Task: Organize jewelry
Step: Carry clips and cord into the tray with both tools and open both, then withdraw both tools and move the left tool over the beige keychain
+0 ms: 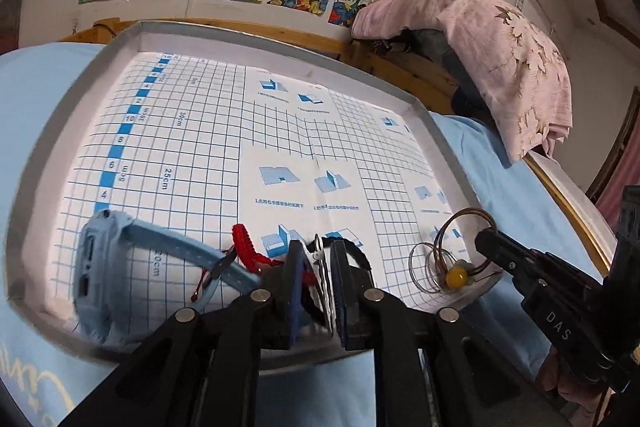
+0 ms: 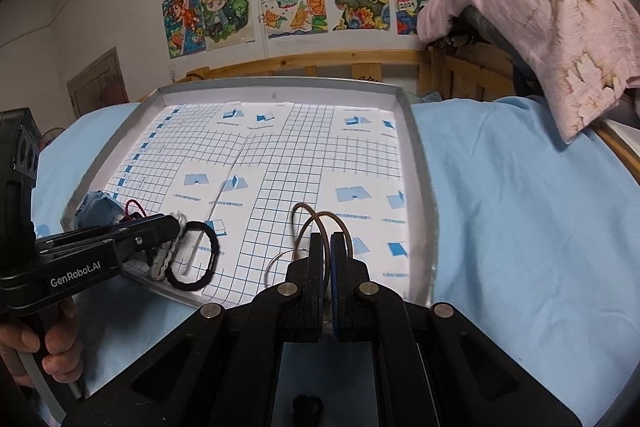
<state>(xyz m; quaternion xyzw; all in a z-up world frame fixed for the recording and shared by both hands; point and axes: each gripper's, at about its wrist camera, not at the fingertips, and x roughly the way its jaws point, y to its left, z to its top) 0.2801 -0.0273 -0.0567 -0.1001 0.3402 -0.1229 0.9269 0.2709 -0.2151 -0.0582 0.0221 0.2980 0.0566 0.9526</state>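
The right hand-held gripper is clenched on thin brown wire bangles, its two fingers pinching the hoops near the tray's near edge. Seen from the left wrist, those bangles stand upright with a small yellow bead hanging at their lower edge, just beside a thin silver ring that lies on the tray floor.

The left hand-held gripper is grasping a white beaded bracelet between its blue-padded fingers, low over the tray's near left part. A black elastic hair band hangs from the same bundle, and a red braided cord lies touching that gripper's left finger. Just to the left rests a light blue watch with a rubber strap.

All of it sits in a shallow grey tray lined with blue-gridded paper, which lies on a bed with a light blue sheet. Well beyond, a pink cloth drapes the wooden bed frame.
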